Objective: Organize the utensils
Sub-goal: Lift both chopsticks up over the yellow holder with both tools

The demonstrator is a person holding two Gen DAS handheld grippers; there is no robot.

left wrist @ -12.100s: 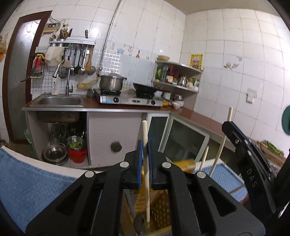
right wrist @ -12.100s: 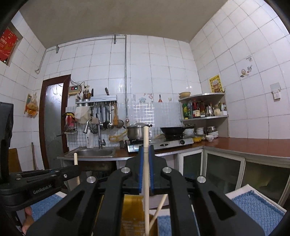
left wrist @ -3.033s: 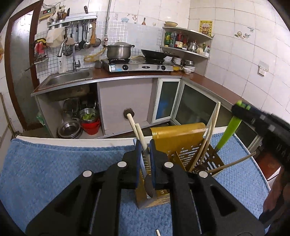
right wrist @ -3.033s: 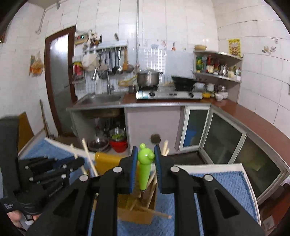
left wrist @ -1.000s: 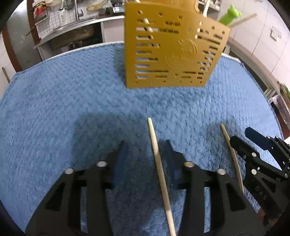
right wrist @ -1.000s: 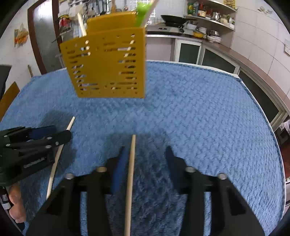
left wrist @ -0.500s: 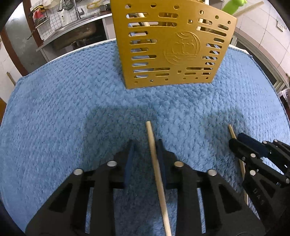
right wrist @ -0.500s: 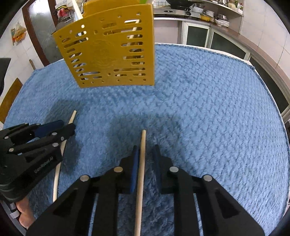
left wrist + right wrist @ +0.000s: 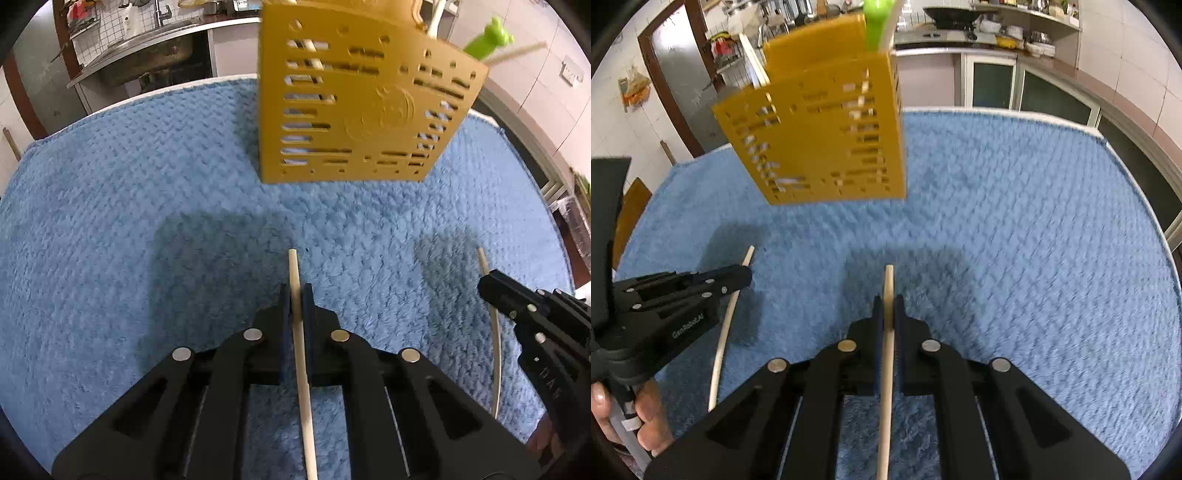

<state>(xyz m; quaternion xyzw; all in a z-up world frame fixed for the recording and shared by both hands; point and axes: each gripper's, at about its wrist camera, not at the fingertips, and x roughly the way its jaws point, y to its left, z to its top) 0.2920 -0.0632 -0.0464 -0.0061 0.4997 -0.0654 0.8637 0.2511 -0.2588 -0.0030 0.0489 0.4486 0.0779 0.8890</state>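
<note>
A wooden chopstick (image 9: 293, 266) lies on the blue towel (image 9: 110, 221), and my left gripper (image 9: 295, 291) is closing its jaws on it, pads pressing the stick near its far end. My right gripper (image 9: 887, 302) is likewise closing onto a second chopstick (image 9: 888, 280), with the pads against the wood. Each view shows the other gripper at its side, the right gripper (image 9: 495, 280) and the left gripper (image 9: 738, 278). Beyond both stands the yellow slotted utensil holder (image 9: 362, 110), also seen in the right wrist view (image 9: 827, 140), with a green handle (image 9: 487, 38) and several sticks in it.
The towel (image 9: 1034, 221) covers the whole table top, whose white edge (image 9: 1071, 123) runs along the far side. A hand (image 9: 646, 424) grips the left tool's handle. Kitchen counter, sink (image 9: 147, 51) and cabinets lie behind.
Both grippers' jaws have shut from wide apart onto their chopsticks. The hands have barely shifted over the towel.
</note>
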